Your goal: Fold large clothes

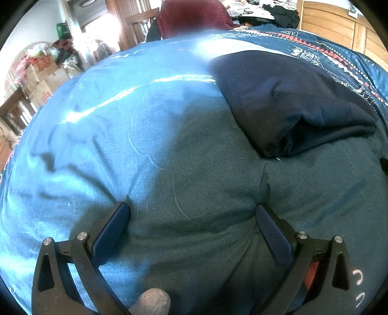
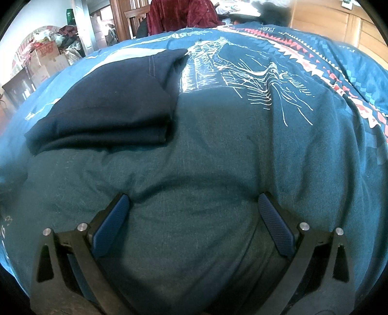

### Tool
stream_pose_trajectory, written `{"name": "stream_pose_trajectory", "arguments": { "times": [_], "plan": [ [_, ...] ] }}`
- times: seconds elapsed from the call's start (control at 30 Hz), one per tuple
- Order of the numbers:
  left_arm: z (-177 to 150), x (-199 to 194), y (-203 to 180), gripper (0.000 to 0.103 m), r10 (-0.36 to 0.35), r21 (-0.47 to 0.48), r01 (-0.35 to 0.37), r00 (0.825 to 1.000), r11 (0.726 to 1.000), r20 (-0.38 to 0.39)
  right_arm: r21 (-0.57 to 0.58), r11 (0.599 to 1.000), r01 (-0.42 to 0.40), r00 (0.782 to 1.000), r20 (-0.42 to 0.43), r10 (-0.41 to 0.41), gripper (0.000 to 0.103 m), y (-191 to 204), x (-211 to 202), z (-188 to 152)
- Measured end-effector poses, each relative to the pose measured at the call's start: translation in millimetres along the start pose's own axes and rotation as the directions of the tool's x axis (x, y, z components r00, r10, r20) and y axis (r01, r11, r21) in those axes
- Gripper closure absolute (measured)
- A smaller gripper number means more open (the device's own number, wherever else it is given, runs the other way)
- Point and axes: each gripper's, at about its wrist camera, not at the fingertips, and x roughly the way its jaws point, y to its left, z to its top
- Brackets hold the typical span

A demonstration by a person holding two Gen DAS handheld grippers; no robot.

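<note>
folded navy garment [image 2: 101,106], white print [image 2: 242,80] only right view

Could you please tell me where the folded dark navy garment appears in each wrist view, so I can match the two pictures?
Left wrist: the folded navy garment lies upper right on the blue bedspread.
Right wrist: it lies upper left.
Shared landmark: the maroon cloth at top centre of both views.

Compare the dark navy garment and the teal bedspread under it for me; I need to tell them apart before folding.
The navy garment is plain and near-black; the teal bedspread is lighter, with white line drawings and red-white zigzag bands. The garment is already folded into a small layered stack; the bedspread lies spread out, covering nearly the whole view. Both are soft cloth with mild wrinkles. Neither hand-held gripper holds either one.
</note>
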Motion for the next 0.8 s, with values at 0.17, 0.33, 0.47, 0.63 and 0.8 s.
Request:
{"name": "stream_pose_trajectory", "arguments": {
  "times": [0.17,0.33,0.47,0.63,0.8],
  "plan": [
    [-0.2,-0.3,0.3,0.0,-0.001,-0.001,0.001,1.0,1.0,-0.001,0.002,1.0,-0.002,1.0,0.003,0.002,0.0,-0.7,-0.3,-0.2],
    [-0.3,-0.3,0.8,0.0,0.005,0.0,-0.005,1.0,1.0,0.0,0.0,1.0,0.005,1.0,0.0,-0.005,0.0,0.1,1.2,1.7],
    [0.5,0.9,1.2,0.0,0.005,0.0,-0.005,1.0,1.0,-0.001,0.001,1.0,0.0,1.0,0.0,0.0,0.0,-0.8,0.6,1.6],
    [0.4,0.8,1.6,0.0,0.005,0.0,-0.005,1.0,1.0,-0.002,0.001,1.0,0.0,1.0,0.0,0.0,0.0,-1.0,0.6,1.8],
    [0.1,0.7,1.5,0.0,0.004,-0.001,-0.004,1.0,1.0,-0.002,-0.001,1.0,0.006,1.0,-0.007,-0.006,0.0,-1.1,1.0,2.6]
  ]
}}
